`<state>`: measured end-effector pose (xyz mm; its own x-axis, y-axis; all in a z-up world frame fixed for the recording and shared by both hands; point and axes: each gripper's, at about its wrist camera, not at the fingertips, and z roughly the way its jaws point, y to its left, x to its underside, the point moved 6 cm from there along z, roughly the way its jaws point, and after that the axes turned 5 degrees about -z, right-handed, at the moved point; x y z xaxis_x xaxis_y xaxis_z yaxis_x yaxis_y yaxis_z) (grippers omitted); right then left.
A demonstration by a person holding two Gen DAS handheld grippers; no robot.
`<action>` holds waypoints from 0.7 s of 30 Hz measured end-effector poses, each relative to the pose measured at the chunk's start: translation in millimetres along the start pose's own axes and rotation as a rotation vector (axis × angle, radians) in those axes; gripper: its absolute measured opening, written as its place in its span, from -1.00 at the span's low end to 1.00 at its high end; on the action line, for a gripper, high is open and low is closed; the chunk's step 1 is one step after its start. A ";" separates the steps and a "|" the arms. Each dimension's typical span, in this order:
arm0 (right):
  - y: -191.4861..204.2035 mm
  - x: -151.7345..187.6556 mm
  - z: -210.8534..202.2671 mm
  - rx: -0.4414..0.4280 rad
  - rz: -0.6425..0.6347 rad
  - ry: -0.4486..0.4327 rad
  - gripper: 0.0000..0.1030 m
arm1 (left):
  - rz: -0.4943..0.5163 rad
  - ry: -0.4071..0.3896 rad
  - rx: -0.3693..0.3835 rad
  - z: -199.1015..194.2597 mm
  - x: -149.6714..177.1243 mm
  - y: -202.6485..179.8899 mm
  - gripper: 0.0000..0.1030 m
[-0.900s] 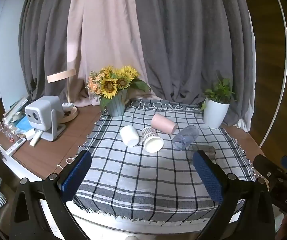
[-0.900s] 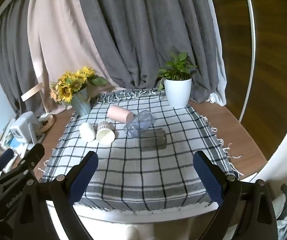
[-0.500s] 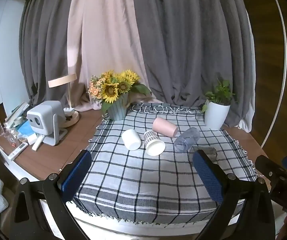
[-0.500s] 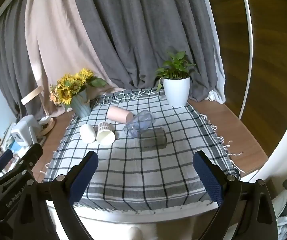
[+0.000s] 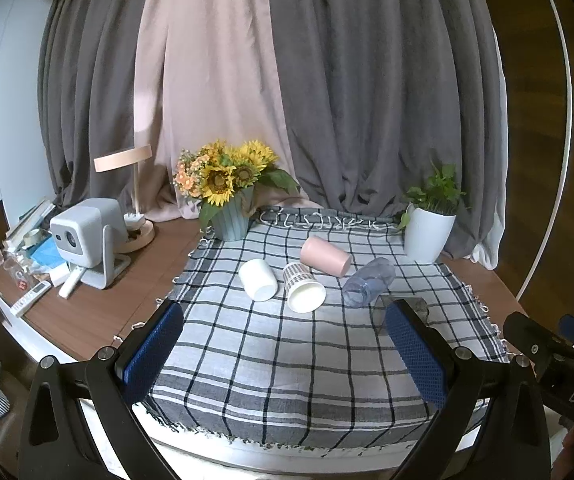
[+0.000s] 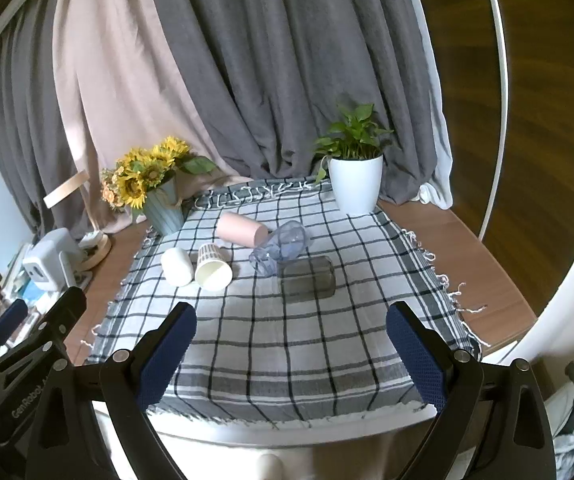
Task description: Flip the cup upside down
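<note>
Left wrist view: my left gripper (image 5: 285, 354) hovers with its jaws spread wide above the near edge of the checked cloth (image 5: 287, 360), and five cups lie on their sides mid-cloth toward its far edge: white cup (image 5: 258, 279), striped paper cup (image 5: 304, 292), pink cup (image 5: 325, 256), clear blue cup (image 5: 368, 281), grey glass (image 5: 421, 306). Right wrist view: my right gripper (image 6: 291, 354) is likewise spread wide and empty above the near edge, with the grey glass (image 6: 307, 284) nearest it and the pink cup (image 6: 241, 229) farthest, between the sunflower vase (image 6: 163, 211) and the potted plant (image 6: 355, 184) at the far corners.

Five cups lie on their sides on the checked cloth (image 6: 287, 344). They are a white cup (image 6: 176, 266), a striped paper cup (image 6: 213, 267), a pink cup (image 6: 241, 229), a clear bluish cup (image 6: 281, 246) and a smoky glass (image 6: 307, 279).
</note>
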<state>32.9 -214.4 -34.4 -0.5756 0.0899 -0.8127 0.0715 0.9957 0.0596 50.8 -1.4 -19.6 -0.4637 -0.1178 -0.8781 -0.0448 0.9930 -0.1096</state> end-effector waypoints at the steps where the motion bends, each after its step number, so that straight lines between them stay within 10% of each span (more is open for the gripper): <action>1: 0.7 -0.2 -1.7 -0.002 -0.001 0.000 0.87 | -0.002 -0.001 0.001 0.0 0.0 0.4 1.00; 21: 4.9 -5.7 -9.1 -0.004 0.002 -0.005 0.87 | -0.005 0.011 0.008 -0.5 5.8 2.4 1.00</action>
<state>29.1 -209.9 -24.2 -0.5713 0.0916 -0.8156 0.0693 0.9956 0.0633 47.6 0.3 -24.7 -0.4735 -0.1225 -0.8722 -0.0397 0.9922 -0.1178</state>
